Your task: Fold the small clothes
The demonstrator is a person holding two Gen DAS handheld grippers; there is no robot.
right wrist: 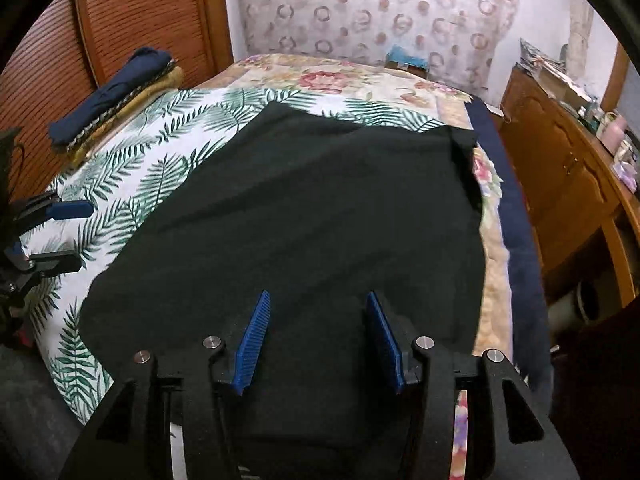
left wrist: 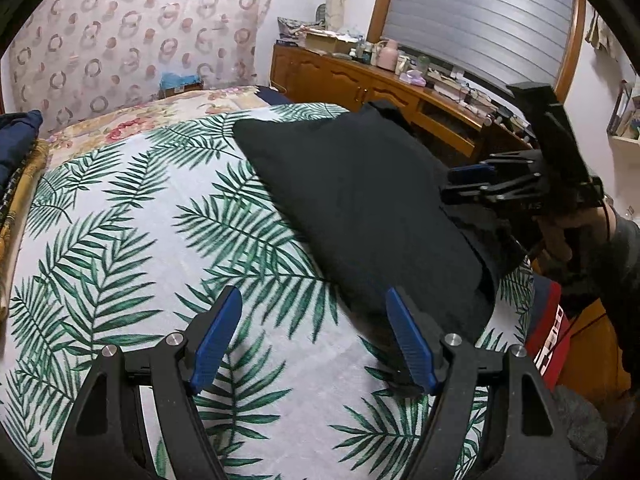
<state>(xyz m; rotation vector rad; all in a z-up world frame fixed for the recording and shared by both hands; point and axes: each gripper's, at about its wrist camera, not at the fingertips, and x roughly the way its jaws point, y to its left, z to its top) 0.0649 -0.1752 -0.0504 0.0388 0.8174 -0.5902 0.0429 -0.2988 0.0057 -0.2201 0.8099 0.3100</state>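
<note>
A black garment (left wrist: 360,200) lies spread on the palm-leaf sheet (left wrist: 120,220) of a bed. In the right wrist view the black garment (right wrist: 304,208) fills the middle, flat with a few soft creases. My right gripper (right wrist: 318,298) hovers over its near part with the jaws apart and nothing pinched between the blue pads. From the left wrist view the right gripper (left wrist: 460,184) stands at the garment's right edge, held by a hand (left wrist: 560,236). My left gripper (left wrist: 314,296) is open over the sheet, its right pad (left wrist: 408,336) beside the garment's near corner. The left gripper (right wrist: 84,236) also shows at the left edge.
A stack of folded clothes (right wrist: 116,92), navy on top, sits at the bed's far left by a slatted wooden door (right wrist: 120,20). A floral bedcover (right wrist: 340,76) lies beyond the sheet. A cluttered wooden dresser (left wrist: 360,80) runs along the right. A red-and-navy item (left wrist: 548,320) hangs off the bed's near right corner.
</note>
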